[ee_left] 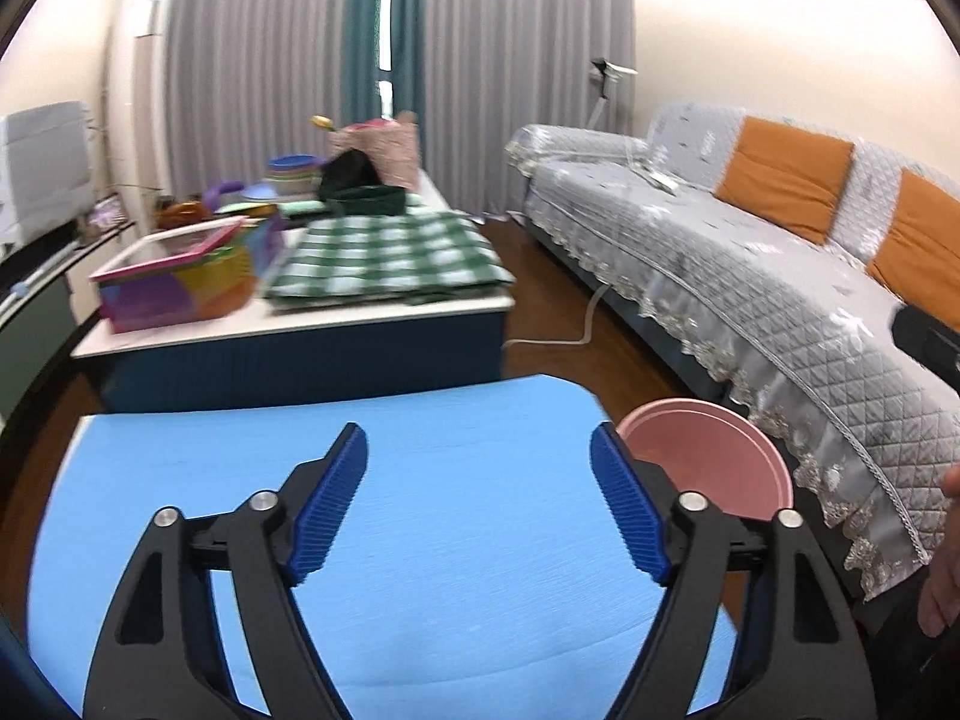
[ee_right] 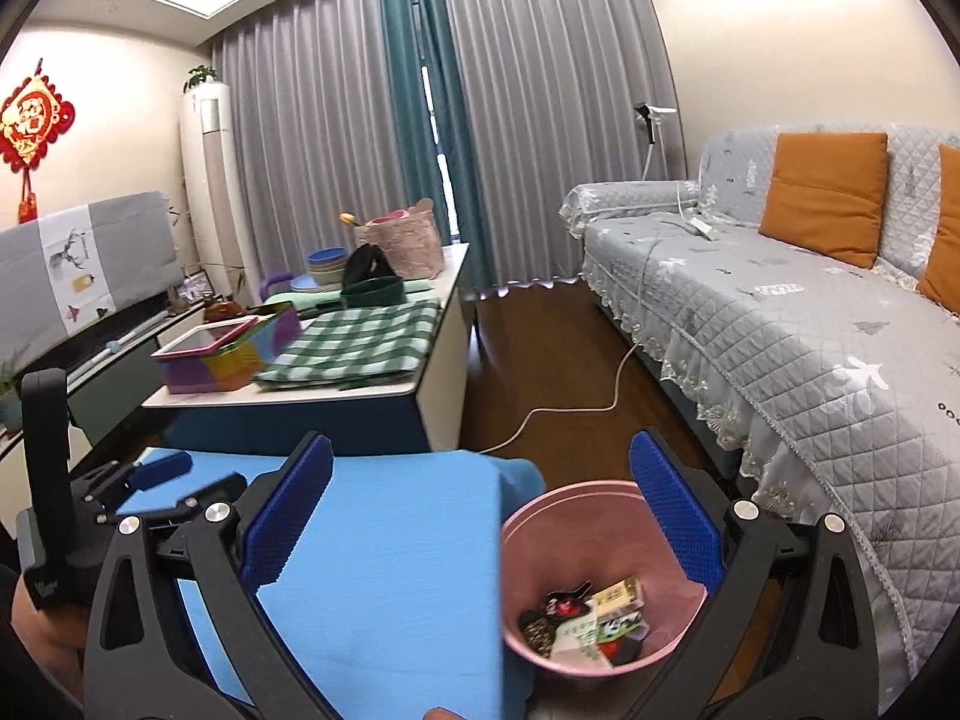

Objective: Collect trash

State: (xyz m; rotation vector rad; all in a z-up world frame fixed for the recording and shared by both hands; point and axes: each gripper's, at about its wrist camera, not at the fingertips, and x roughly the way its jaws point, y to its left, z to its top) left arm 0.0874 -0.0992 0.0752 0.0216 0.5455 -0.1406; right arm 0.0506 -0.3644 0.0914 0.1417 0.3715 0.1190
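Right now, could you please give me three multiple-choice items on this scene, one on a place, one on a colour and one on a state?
1. Where does the pink bin stand?
A. On the sofa
B. On the floor beside the blue-covered table, on its sofa side
C. On the checked cloth

2. What colour are the sofa cushions?
A. Orange
B. Green
C. Purple

3. How is the right claw?
A. Shut on a wrapper
B. Shut on the bin's rim
C. Open, holding nothing

Answers:
1 B: the right wrist view shows the bin beside the blue-covered table, between it and the sofa.
2 A: the cushions against the grey quilted back are orange.
3 C: its blue pads stand wide apart with nothing between them; the wrappers lie in the bin.
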